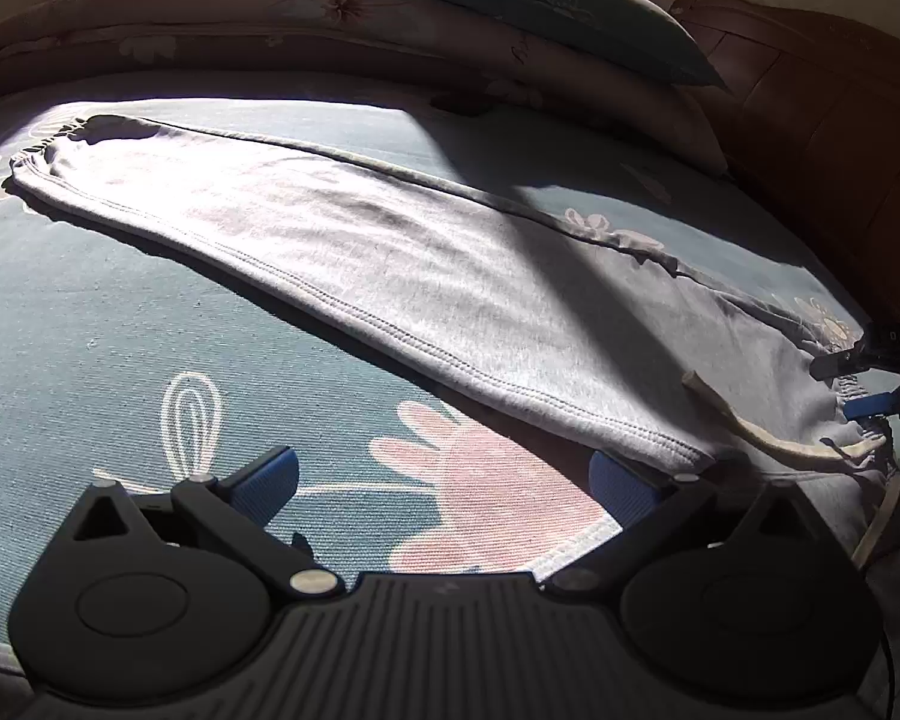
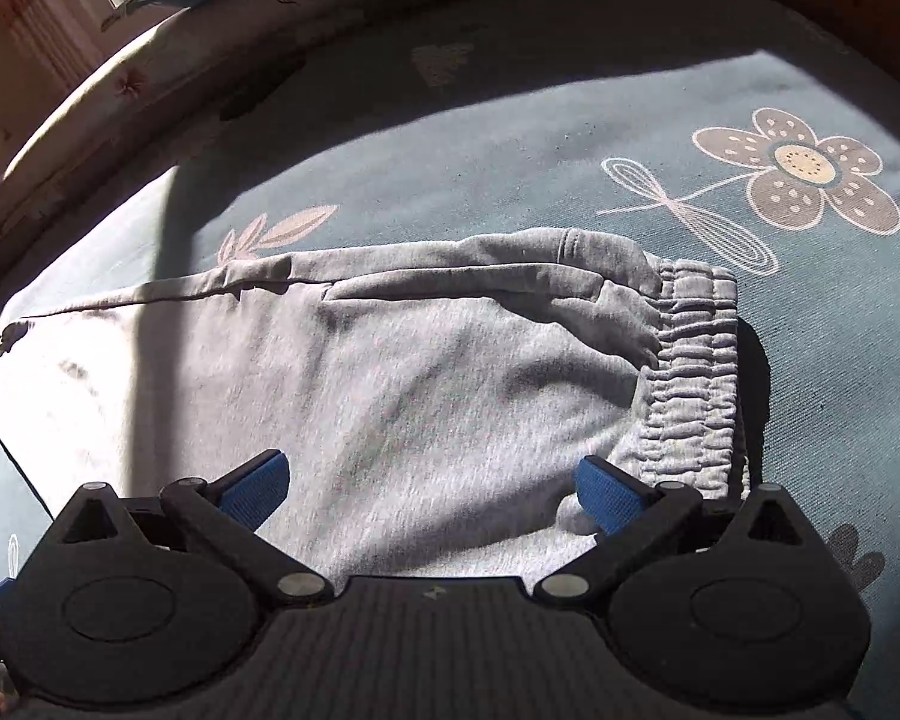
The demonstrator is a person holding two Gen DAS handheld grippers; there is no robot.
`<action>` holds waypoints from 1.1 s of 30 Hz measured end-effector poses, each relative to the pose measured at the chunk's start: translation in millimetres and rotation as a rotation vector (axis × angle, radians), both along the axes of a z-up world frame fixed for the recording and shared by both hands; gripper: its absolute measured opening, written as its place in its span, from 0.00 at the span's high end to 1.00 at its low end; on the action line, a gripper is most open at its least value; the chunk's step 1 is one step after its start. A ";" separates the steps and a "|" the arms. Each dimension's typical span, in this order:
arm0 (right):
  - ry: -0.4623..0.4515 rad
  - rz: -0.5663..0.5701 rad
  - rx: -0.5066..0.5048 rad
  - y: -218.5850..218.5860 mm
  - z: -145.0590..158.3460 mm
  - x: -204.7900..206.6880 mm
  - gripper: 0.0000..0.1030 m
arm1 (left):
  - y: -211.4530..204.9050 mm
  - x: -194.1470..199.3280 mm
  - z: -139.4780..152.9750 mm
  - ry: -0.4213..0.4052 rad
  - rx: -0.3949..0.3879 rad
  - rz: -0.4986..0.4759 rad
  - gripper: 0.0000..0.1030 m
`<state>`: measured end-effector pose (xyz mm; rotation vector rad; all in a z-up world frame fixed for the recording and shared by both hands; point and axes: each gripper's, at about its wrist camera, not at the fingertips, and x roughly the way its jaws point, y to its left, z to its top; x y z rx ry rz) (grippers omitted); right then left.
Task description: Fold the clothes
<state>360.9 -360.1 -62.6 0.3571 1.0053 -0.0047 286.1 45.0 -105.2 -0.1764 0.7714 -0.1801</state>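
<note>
Grey cotton jogging trousers [image 2: 390, 372] lie flat right under my right gripper [image 2: 432, 486], its blue pads spread wide, holding nothing, beside the elastic waistband [image 2: 699, 360]. My left gripper [image 1: 444, 480], equally wide and empty, hovers over the teal floral bedspread [image 1: 90, 324]; the legs stretch away leftward toward the cuffs [image 1: 48, 156]

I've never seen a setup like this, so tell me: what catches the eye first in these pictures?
A pair of grey sweatpants lies stretched flat across a teal flowered bedspread, half in bright sun. Its gathered waistband sits just beyond the open right gripper, while the open left gripper hovers by the crotch seam.
</note>
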 end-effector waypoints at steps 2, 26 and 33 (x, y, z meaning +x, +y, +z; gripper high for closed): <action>0.017 -0.047 0.002 -10.1 -9.6 -3.7 0.02 | -0.1 -0.5 1.1 -0.002 0.003 0.000 0.00; -0.051 0.148 0.014 79.2 26.9 -74.5 0.00 | 16.2 -5.2 17.8 -0.017 -0.010 0.074 0.01; -0.097 0.393 0.187 154.0 10.4 -100.7 0.00 | 19.8 -6.7 21.9 -0.025 -0.017 0.076 0.00</action>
